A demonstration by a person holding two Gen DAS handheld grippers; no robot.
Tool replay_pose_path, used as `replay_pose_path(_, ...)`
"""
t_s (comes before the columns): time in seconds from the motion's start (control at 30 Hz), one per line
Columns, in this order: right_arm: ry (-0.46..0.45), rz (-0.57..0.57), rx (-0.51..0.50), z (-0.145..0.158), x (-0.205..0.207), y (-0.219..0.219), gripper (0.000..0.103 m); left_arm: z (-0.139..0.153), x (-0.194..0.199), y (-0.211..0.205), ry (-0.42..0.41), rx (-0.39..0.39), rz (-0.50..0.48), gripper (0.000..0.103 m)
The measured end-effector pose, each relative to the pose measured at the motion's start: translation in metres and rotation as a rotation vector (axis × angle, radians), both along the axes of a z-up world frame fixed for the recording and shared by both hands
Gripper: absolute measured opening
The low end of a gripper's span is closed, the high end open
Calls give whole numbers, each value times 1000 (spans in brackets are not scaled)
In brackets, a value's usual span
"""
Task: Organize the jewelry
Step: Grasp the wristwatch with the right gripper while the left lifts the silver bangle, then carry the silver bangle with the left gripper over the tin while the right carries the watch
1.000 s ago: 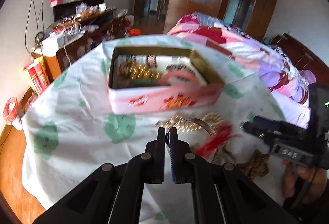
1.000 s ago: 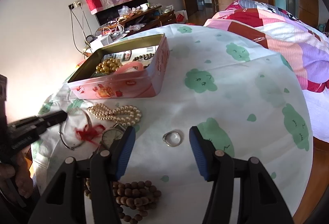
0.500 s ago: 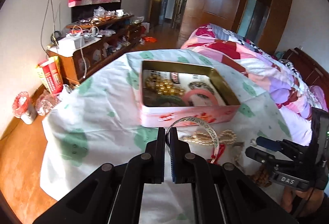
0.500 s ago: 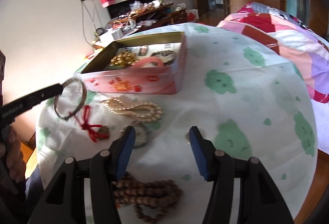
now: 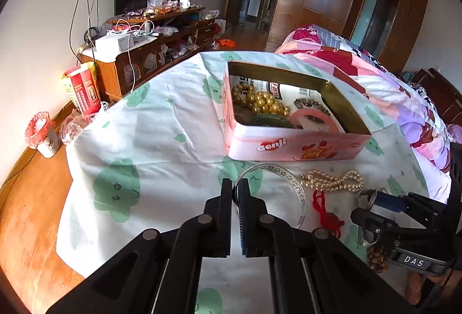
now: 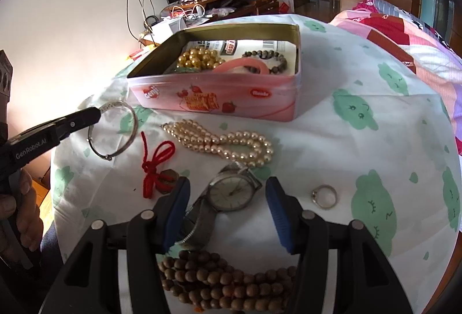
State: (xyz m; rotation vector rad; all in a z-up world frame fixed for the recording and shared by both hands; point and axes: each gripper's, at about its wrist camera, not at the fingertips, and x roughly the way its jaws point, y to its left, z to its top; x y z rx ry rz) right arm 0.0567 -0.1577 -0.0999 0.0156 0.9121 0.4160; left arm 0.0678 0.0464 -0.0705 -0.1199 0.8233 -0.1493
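Note:
My left gripper [image 5: 237, 190] is shut on a thin silver bangle [image 5: 291, 184] and holds it above the cloth, just in front of the pink tin [image 5: 297, 147]. The right wrist view shows that bangle [image 6: 134, 126] hanging from the left gripper [image 6: 96, 115]. The tin [image 6: 213, 94] holds gold beads [image 6: 199, 58], a pink bangle [image 6: 239, 65] and a dark bead bracelet. My right gripper [image 6: 227, 185] stands open over a wristwatch [image 6: 231, 192] lying on the cloth. Nothing touches its pads.
On the cloth lie a pearl strand [image 6: 225, 140], a red knotted cord [image 6: 157, 161], a small ring [image 6: 324, 196] and wooden beads [image 6: 225, 282]. A quilted bed [image 5: 375, 74] is on the right. A cluttered cabinet [image 5: 144, 60] and a bin [image 5: 40, 132] stand beyond the table's left edge.
The left gripper has lifted the bangle off the cloth towards the tin. The right gripper has shifted left from over the ring to over the watch, still open.

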Motion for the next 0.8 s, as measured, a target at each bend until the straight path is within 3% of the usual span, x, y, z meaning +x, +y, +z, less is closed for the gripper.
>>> replay_pose_path(0.13,-13,11,-24,0,-1,6,45,-2,-1,-5,8,0,-16,3)
replay_pose_path(0.8,-164,12,-47,36,-13,3,44,20,-8,-9,-45,-5,-31,3)
